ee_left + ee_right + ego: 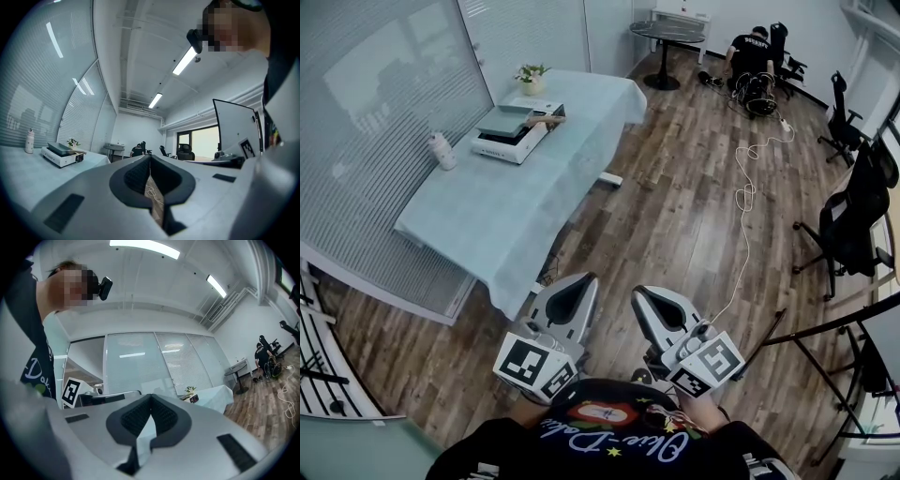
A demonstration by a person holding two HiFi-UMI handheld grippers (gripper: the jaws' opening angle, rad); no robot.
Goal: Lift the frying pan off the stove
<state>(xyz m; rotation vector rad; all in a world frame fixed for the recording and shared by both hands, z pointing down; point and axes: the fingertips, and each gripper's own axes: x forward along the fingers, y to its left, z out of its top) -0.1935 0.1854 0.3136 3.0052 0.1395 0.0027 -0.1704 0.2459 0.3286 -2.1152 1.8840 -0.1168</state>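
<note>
Pale-blue cloth covers the table (478,234), which stands well apart from the person, so the job has not really begun. At its left edge is a white bottle (442,151). Beside that sits the stove (508,145) with the frying pan (506,120) on top, its wooden handle (547,120) poking out to the right. A small potted plant (531,75) stands just behind.

The left gripper (584,281) and right gripper (642,292) hang close to the body, both clenched tight on nothing. To my eye the first need is to walk up to the table. After that, spread one claw before it reaches the handle, bite the wood squarely and raise the pan straight up, kept level so it clears the stove without dragging it.
</note>
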